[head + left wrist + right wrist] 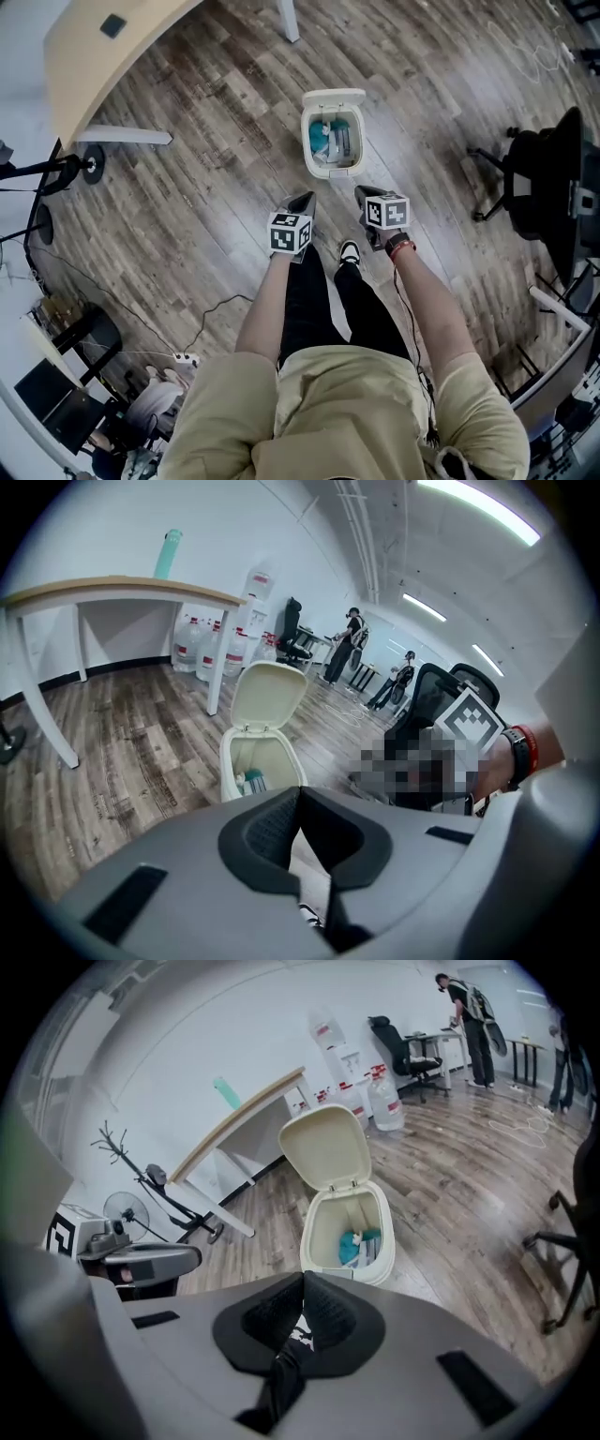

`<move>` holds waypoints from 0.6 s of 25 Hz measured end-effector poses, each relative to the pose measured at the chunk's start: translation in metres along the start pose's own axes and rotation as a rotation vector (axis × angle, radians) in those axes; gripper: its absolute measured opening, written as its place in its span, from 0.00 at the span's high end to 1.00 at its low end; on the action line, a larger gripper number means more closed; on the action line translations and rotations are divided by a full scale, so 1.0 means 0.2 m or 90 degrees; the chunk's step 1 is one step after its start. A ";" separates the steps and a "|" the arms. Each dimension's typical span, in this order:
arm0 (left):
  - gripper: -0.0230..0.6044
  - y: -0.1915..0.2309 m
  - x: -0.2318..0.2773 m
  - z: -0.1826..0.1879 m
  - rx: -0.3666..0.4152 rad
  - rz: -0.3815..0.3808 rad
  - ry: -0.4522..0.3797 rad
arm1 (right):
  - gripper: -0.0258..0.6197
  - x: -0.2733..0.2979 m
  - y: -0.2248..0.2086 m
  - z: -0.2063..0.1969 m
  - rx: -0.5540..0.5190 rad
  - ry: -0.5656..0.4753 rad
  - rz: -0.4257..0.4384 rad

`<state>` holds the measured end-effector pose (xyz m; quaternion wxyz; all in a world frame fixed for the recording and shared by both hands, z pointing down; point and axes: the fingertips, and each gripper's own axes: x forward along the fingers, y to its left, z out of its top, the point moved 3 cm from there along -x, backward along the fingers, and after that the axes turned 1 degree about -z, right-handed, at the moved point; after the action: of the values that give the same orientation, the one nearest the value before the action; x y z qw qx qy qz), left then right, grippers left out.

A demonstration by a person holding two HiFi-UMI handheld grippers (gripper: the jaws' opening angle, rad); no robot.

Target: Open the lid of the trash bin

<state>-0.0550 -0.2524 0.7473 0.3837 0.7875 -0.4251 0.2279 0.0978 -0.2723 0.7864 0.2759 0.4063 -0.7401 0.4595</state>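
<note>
A small cream trash bin (312, 150) stands on the wood floor just ahead of my feet. Its lid (334, 96) is tipped up and back, so the inside shows, with teal and white rubbish in it. The left gripper (305, 200) and right gripper (362, 193) hang side by side short of the bin's near rim, touching nothing. In the left gripper view the bin (277, 766) and raised lid (267, 694) lie beyond my left gripper (298, 795), whose jaws are shut and empty. The right gripper (303, 1281) is likewise shut and empty, with the bin (375, 1246) and lid (326, 1147) straight ahead.
A wooden desk (103, 47) stands far left and a black office chair (548, 178) to the right. A power strip (186, 358) and cable lie on the floor behind left. Water bottles (202, 644) line the wall; people (349, 644) stand far off.
</note>
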 end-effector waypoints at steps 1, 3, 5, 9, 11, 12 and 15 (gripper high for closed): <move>0.92 -0.04 -0.06 0.03 0.002 0.000 -0.005 | 0.94 -0.07 0.04 0.03 -0.018 -0.004 -0.001; 0.93 -0.11 -0.15 0.08 0.004 0.003 -0.019 | 0.94 -0.19 0.12 0.09 -0.049 -0.018 -0.001; 0.93 -0.19 -0.24 0.14 0.005 0.007 -0.032 | 0.94 -0.31 0.19 0.15 -0.069 -0.035 0.002; 0.92 -0.37 -0.44 0.29 0.013 0.009 -0.066 | 0.94 -0.58 0.32 0.24 -0.092 -0.068 0.012; 0.92 -0.47 -0.53 0.38 0.012 -0.001 -0.091 | 0.94 -0.71 0.37 0.28 -0.101 -0.073 0.026; 0.92 -0.50 -0.58 0.42 0.011 -0.003 -0.103 | 0.94 -0.78 0.40 0.29 -0.104 -0.078 0.033; 0.92 -0.59 -0.74 0.49 0.011 0.006 -0.133 | 0.94 -0.97 0.50 0.32 -0.119 -0.108 0.047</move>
<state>-0.0311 -0.2161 0.5389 0.3289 0.8082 -0.4648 0.1501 0.1112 -0.2385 0.5623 0.2323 0.3889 -0.8145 0.3624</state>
